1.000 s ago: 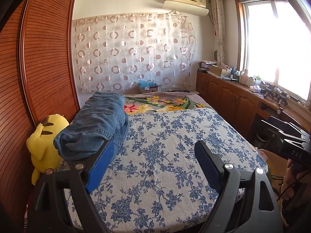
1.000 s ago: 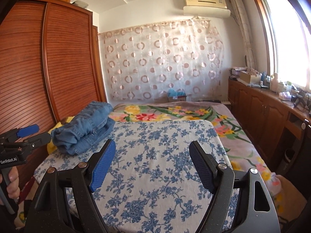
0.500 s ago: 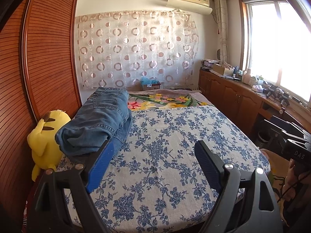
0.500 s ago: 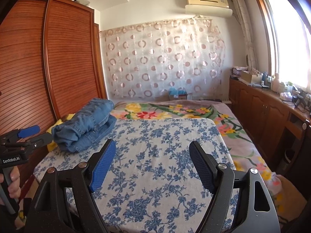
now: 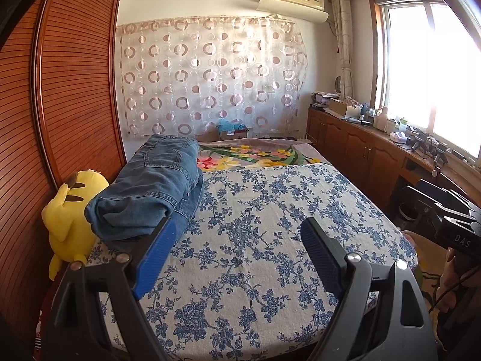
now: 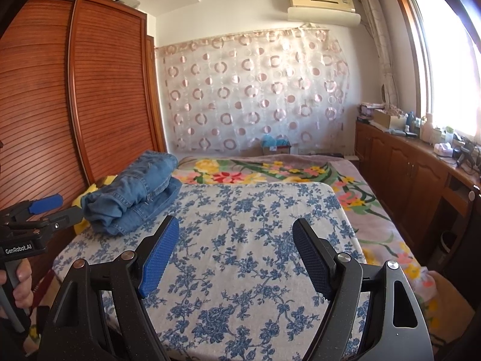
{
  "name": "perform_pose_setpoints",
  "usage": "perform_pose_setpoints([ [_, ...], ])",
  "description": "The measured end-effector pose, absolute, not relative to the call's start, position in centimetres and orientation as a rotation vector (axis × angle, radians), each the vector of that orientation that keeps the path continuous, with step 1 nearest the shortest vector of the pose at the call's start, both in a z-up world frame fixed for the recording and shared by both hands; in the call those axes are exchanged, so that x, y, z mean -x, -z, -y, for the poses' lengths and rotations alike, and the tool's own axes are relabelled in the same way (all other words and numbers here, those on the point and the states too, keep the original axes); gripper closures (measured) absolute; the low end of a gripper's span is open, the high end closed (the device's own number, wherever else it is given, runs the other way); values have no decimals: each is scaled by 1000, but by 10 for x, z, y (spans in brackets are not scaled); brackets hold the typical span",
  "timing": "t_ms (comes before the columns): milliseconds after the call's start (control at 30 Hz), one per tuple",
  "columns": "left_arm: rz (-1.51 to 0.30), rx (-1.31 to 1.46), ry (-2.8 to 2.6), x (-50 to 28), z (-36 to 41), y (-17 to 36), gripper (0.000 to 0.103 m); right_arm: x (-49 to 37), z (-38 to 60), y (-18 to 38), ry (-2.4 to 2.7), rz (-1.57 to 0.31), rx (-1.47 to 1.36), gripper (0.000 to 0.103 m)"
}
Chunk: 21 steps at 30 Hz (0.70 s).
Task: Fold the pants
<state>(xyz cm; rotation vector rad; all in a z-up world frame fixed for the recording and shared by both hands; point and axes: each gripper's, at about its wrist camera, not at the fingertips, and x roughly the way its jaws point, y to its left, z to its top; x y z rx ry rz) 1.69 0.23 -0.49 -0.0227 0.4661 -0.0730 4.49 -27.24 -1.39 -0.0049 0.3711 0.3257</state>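
Sunlit bedroom, with a blue-flowered bedspread (image 5: 255, 240) stretched wide across the bed in front of me. At the left edge a yellow plush toy (image 5: 70, 210) leans against the slatted wardrobe (image 5: 75, 90), and just beside it the jeans (image 5: 153, 189) lie folded in a thick bundle on the spread's near left corner. My left gripper (image 5: 236, 255) hangs over bare cloth, jaws spread wide and holding nothing; my right gripper (image 6: 236, 255) does the same further right. Over the last second nothing has shifted but the view, slightly: the bundle sits as it did, both tools idle. I judge the folding finished.
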Motion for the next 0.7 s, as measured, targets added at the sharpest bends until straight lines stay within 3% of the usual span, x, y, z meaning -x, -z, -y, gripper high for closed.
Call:
perform_pose_setpoints([
  [700,-464,24,76,-16,-1,4,17,-45,272,14,-326,-370,5,23],
])
